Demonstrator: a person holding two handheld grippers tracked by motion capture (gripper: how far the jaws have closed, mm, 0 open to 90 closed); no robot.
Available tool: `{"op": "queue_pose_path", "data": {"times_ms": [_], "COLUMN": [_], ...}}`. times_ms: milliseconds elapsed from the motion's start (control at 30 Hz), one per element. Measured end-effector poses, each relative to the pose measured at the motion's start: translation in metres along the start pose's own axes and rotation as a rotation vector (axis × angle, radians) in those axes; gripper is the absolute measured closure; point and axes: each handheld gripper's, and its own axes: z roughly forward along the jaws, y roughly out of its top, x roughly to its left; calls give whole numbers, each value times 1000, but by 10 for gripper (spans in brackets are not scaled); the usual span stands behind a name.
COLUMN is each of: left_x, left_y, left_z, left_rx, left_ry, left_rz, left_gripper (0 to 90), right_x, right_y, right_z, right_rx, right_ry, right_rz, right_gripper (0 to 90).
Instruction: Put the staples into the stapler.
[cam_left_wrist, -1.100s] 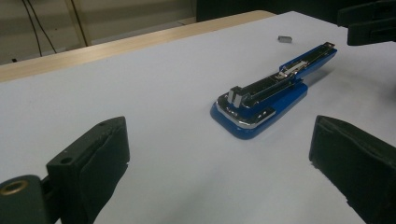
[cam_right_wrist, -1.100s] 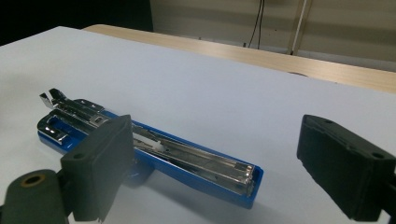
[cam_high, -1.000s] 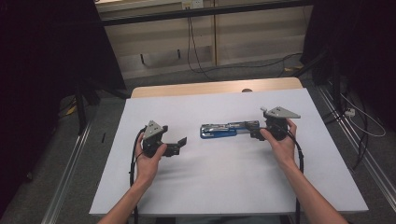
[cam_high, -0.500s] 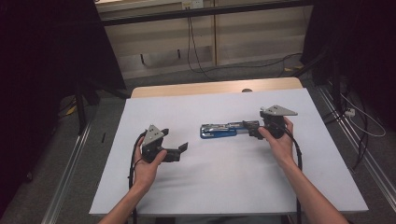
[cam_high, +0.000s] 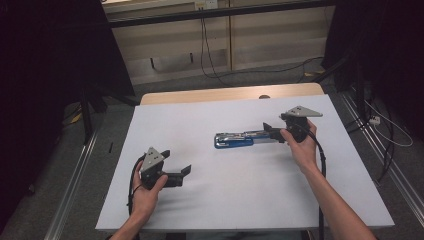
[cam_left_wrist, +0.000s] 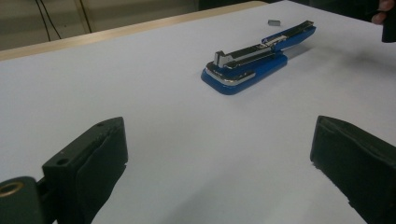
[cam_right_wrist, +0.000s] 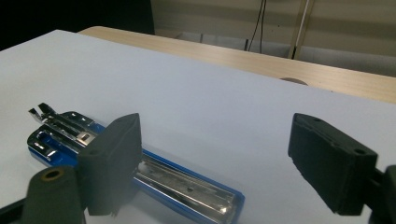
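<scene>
**Blue stapler lies open mid-desk, both tongs spread**

High view: the stapler (cam_high: 240, 138) lies flat on the white desk (cam_high: 210, 115), a little right of the middle and nearer the far edge than the near one, its length running left to right. The right tongs (cam_high: 270, 132) sit at its right end, held in the right hand (cam_high: 300, 145); their jaws are spread and have just been closing a little, with the end of the stapler at or just beside them. The left tongs (cam_high: 182, 175) are well apart from the stapler, toward the near left corner, held in the left hand (cam_high: 147, 192), jaws spread and pinching nothing.

Left gripper view: both black jaws stand wide over bare desk. The stapler (cam_left_wrist: 254, 63) lies farther off, its top arm swung back in line with the blue base. A small grey piece (cam_left_wrist: 273, 22) lies just beyond it.

Right gripper view: the stapler (cam_right_wrist: 140, 163) runs past the left jaw, which stands over its metal channel; whether it touches I cannot tell. The other jaw stands clear over bare desk.
</scene>
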Motion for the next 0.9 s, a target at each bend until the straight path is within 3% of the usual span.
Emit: {"op": "queue_pose_path", "data": {"times_ms": [133,233,367,400,600,667,733,767,900], "left_x": [1,0,-3,-3,-1,-2,-2,-2,-4], "left_y": [-4,-7,-13,-15,-15,-14,-12,-12,-13], "left_z": [-14,-25,-36,-41,-41,-37,-36,-35,-33], "left_rx": [-14,-36,-27,-30,-43,-45,-49,-48,-35], "left_ry": [10,52,62,62,56,50,46,42,37], "left_rz": [-11,3,1,-11,-22,-11,-17,-16,-10], "left_gripper": [41,37,37,37,40,40,40,40,40], "right_x": [-7,-8,-9,-10,-17,-22,-28,-34,-44], "right_y": [3,7,10,13,23,27,30,32,31], "right_z": [2,6,11,12,15,16,17,18,23], "right_rx": [5,0,25,25,47,87,104,142,166], "right_ry": [7,16,36,22,29,35,10,15,2], "right_rz": [0,-2,1,-16,-21,-17,-31,-24,-10], "right_gripper": [115,80,67,70,101,94,103,105,109]}}
